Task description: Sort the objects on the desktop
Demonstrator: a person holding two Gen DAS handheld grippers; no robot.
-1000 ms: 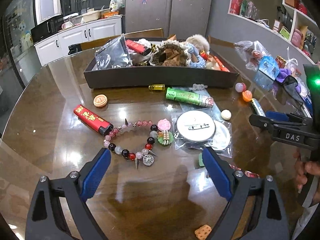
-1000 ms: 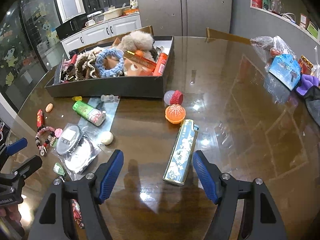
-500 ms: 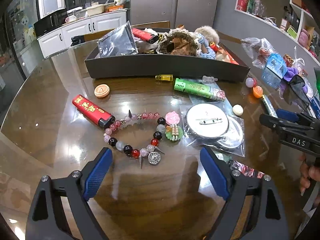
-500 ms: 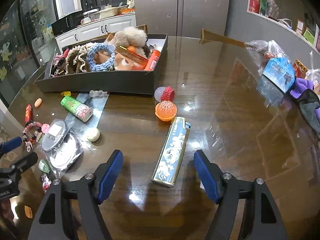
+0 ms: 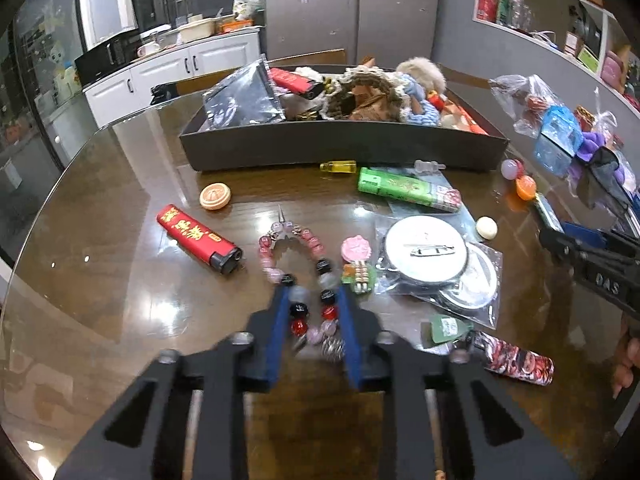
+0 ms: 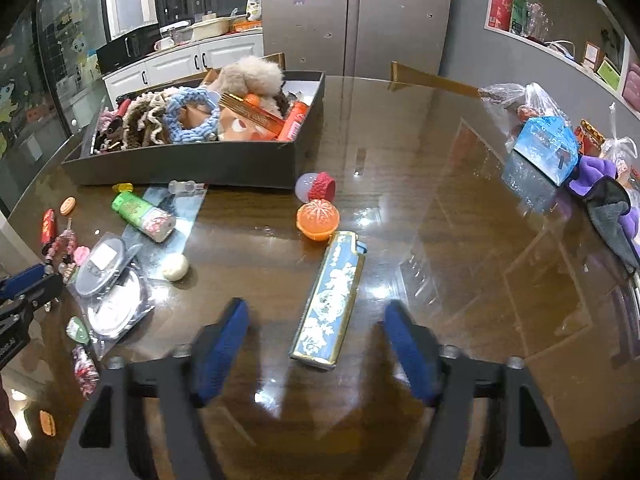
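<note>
a: where was i in the sort?

b: on the pickup, by my reading. in the left wrist view the red lighter point(image 5: 199, 238) lay left of centre, and just right of it the bead bracelet point(image 5: 304, 276) sat at mid-frame. my left gripper point(image 5: 312, 312) had its jaws closing, nearly together, with the near end of the bracelet squeezed between the blue pads; the far loop lay on the table point(image 5: 100, 280).

a: and the other hand?

b: in the right wrist view the black box point(image 6: 192, 170) stood in the upper left, already piled with things. the blue lighter point(image 6: 330, 300) lay at lower centre, and my right gripper point(image 6: 316, 344) straddled its near end, jaws closing but the pads apart from its sides, so it held nothing.

a: next move?

b: i judged the left needed a firm pinch before lifting, since beads could slip, then a carry up to the box. the right needed to close squarely on the lighter's long sides.
</note>
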